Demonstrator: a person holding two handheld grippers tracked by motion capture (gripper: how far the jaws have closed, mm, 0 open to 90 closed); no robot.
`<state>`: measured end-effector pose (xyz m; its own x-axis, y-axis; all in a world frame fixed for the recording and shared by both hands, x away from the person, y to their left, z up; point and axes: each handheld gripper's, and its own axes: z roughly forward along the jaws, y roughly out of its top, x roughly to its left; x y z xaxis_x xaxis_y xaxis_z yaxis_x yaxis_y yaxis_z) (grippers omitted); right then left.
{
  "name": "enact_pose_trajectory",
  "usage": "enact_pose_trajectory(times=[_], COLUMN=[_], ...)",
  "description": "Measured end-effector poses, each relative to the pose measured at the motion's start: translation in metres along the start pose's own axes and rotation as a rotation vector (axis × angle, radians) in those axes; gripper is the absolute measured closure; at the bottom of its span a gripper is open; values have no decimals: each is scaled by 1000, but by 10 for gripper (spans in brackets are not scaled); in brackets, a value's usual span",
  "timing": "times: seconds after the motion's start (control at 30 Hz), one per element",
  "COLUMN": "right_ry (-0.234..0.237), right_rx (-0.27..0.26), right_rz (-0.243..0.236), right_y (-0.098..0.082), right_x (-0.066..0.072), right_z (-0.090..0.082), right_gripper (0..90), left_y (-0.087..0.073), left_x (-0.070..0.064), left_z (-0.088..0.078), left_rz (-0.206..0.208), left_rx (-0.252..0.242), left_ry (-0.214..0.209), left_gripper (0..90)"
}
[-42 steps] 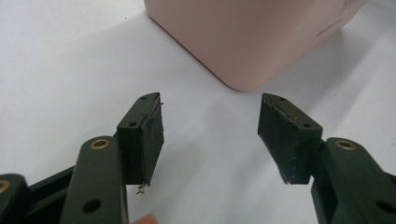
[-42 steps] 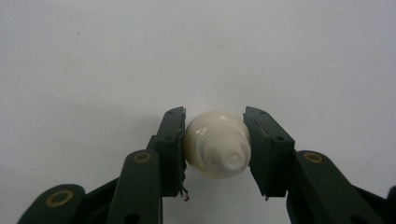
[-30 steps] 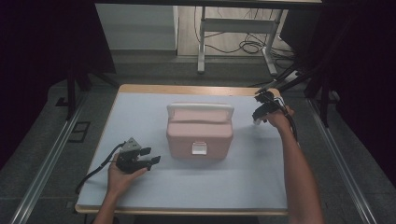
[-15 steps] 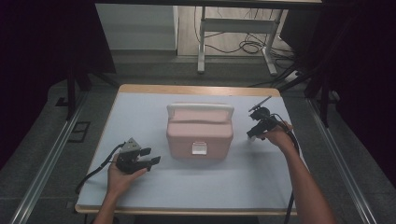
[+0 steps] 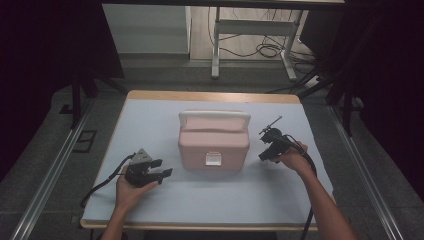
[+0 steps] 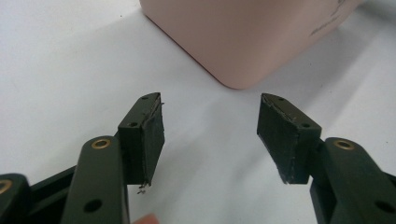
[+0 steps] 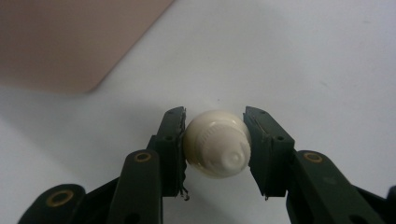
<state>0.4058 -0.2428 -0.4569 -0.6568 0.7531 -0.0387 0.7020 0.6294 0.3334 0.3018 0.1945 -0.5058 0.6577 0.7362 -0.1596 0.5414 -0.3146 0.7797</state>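
Seen from above: a wooden table under a pale blue-white cloth [image 5: 150, 125], with a pink, round-cornered plastic box with a paler handle bar and a small white front latch [image 5: 214, 140] standing near the middle.

To the right of the box, held just above the cloth by a hand: right gripper [image 7: 215, 144], black, two-jawed, clamped on a small cream-white rounded plastic bottle [image 7: 217, 144]. Viewed end-on along the jaws, a ribbed ring and a small raised nub on the near face, so probably a screw cap or nozzle end. Pads pressing flat on both sides of the widest part; pink box corner blurred at upper left, well apart from the bottle.

At the front left of the box, resting low near the cloth in the other hand: left gripper [image 6: 210, 135], jaws spread wide, nothing between them, pointing toward the near rounded corner of the box, close but not touching.

Likely handling, judged from looks: light, hard, smooth and glossy, so apt to slip or pivot between flat pads. Rounded sides giving little contact area. Best hold across the widest girth, as now, or on the ribbed ring for extra bite. Firm, steady squeeze advisable, no jerks. Not fragile-looking, though a drop could send it rolling across the cloth.
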Motion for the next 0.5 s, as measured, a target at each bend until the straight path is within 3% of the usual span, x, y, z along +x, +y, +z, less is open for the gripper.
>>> enact_pose_trajectory(times=[0.17,0.3,0.5], right_ry=[-13,-20,-26], right_rx=[-6,-24,-182], right_rz=[-12,2,36], right_y=[-3,-6,-15], right_x=[3,2,1], right_z=[-2,-7,-41], right_gripper=[592,493,415], left_y=[0,0,0], left_x=[0,-1,-1], left_z=[0,0,1], left_rz=[0,1,0], left_rx=[1,2,2], left_ry=[1,3,3], left_gripper=[413,413,412])
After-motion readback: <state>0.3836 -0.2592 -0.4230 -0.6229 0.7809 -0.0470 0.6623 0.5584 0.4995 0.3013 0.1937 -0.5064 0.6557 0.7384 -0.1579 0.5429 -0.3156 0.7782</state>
